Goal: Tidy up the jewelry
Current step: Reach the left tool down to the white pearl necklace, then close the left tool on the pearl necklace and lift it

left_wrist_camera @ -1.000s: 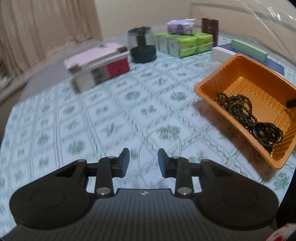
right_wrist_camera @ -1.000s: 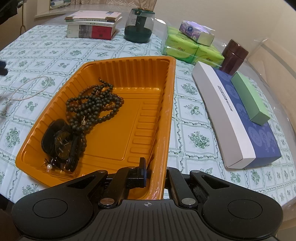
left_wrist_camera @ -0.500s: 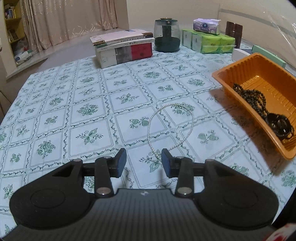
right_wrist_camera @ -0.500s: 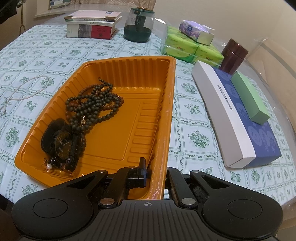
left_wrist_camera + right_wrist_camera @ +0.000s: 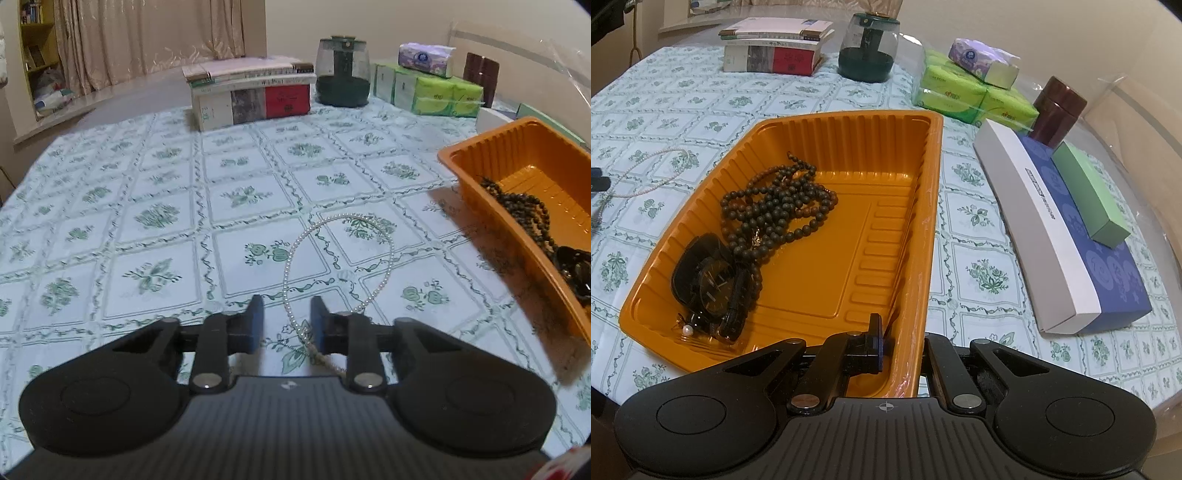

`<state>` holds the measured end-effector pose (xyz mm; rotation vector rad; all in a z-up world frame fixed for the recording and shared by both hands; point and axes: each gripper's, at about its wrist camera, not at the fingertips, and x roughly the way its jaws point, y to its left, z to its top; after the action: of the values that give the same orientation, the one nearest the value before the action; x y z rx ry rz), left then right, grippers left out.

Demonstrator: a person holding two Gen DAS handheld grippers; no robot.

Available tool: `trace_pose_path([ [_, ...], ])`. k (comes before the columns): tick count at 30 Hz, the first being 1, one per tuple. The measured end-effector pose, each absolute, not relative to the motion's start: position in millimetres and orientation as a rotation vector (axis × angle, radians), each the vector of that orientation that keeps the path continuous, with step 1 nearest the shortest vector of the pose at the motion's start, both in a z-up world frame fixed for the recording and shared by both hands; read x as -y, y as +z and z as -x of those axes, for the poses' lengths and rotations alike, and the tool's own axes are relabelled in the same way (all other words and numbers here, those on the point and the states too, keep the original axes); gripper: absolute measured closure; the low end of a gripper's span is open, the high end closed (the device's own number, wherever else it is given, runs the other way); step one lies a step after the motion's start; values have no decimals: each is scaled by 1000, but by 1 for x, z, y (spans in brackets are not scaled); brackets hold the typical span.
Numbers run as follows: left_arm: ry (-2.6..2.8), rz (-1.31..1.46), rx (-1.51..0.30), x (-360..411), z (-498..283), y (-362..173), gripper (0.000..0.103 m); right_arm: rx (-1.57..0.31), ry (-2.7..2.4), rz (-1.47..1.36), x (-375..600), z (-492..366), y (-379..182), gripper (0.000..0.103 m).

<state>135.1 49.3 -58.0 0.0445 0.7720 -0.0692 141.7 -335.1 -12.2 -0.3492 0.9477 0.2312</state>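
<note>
1 thin white pearl-bead necklace [image 5: 332, 258] lies in an open loop on the table [image 5: 147, 221], which carries a pale cloth printed with green flower squares. Near end of the strand, with its small clasp, runs between the 2 black fingers of the left gripper [image 5: 286, 319]. Jaws narrow and closing; strand sits in the gap, pads not yet pressing on it.

Right of the loop, near but apart: 1 orange ribbed plastic tray [image 5: 923, 206]. Inside, toward its left half, a heap of dark brown round wooden beads [image 5: 775, 199]. Touching that heap on the near side, 1 black wristwatch [image 5: 713, 284] with dark dial. Just beside the watch, at the tray's near left corner, 1 small white pearl piece [image 5: 687, 329]; kind cannot be told.

Right gripper [image 5: 903, 347] grips the tray's near right rim: jaws closed on the wall, 1 finger inside the tray, 1 outside.

Farther out, right of the tray: long white-and-blue flat box [image 5: 1052, 229] with a green oblong box [image 5: 1089, 195] on top. Behind these, a dark brown cylindrical canister [image 5: 1058, 107] and green tissue packs [image 5: 967, 96] with 1 purple-and-white tissue pack [image 5: 982, 61] on top. Far edge: dark green glass-domed jar [image 5: 868, 48], then a stack of books [image 5: 775, 48].
</note>
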Motion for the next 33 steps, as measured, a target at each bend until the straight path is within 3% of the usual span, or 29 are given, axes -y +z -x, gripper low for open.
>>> trace_pose_path([
  [9, -56, -64, -799, -45, -144, -73, 87, -956, 227, 346, 336, -143, -15, 98],
  [11, -58, -66, -805, -46, -145, -73, 101, -957, 227, 345, 336, -144, -14, 98],
  [21, -72, -71, -781, -60, -131, -54, 102, -954, 226, 349, 335, -144, -14, 98],
  [33, -147, -62, -618, -74, -132, 39, 102, -950, 227, 359, 332, -143, -12, 98],
])
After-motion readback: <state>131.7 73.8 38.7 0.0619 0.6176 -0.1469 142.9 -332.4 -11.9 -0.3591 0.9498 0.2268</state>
